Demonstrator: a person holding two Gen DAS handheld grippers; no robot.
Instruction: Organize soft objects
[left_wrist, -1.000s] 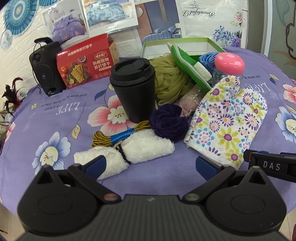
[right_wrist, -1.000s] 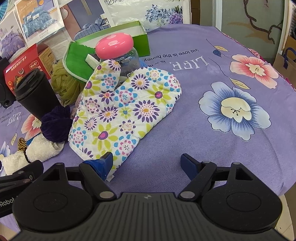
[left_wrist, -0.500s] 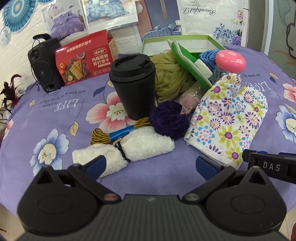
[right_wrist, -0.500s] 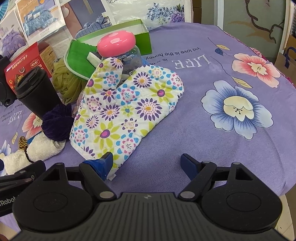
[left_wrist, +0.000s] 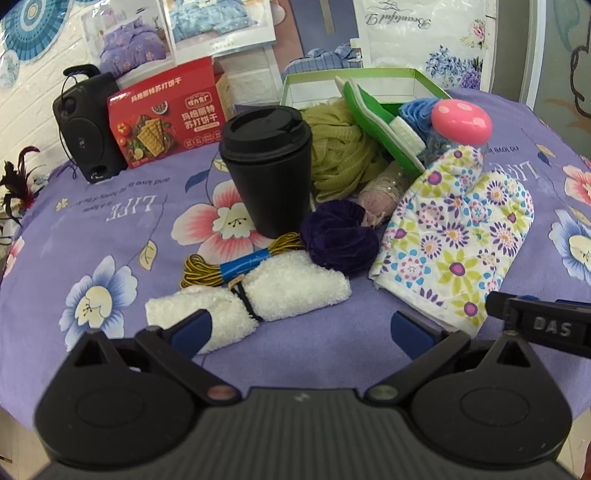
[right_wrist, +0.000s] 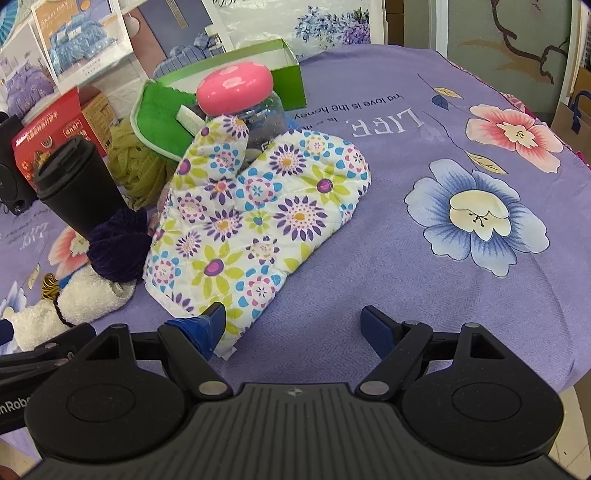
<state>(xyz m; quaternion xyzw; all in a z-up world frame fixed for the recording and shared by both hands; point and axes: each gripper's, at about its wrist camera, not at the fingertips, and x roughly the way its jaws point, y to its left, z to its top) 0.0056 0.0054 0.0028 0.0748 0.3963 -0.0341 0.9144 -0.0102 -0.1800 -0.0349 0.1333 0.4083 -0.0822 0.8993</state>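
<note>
A flowered oven mitt (left_wrist: 458, 236) (right_wrist: 255, 218) lies on the purple tablecloth. A white fluffy roll (left_wrist: 258, 295) (right_wrist: 74, 299) tied with a black band lies left of it, with a dark purple yarn ball (left_wrist: 340, 240) (right_wrist: 118, 247), an olive knit bundle (left_wrist: 340, 155) (right_wrist: 136, 166) and a green cloth (left_wrist: 380, 118) (right_wrist: 162, 118) behind. My left gripper (left_wrist: 301, 326) is open and empty, just short of the white roll. My right gripper (right_wrist: 295, 325) is open and empty; its left finger is over the mitt's cuff.
A black lidded cup (left_wrist: 269, 166) (right_wrist: 77, 184) stands behind the roll. A jar with a pink lid (left_wrist: 461, 118) (right_wrist: 236, 92) leans behind the mitt. An open green box (left_wrist: 354, 81) (right_wrist: 291, 66), a red cracker box (left_wrist: 166, 114) and a black speaker (left_wrist: 85, 133) stand at the back.
Both grippers have drawn back and lifted slightly, so the objects sit a little farther off. Nothing on the table moved.
</note>
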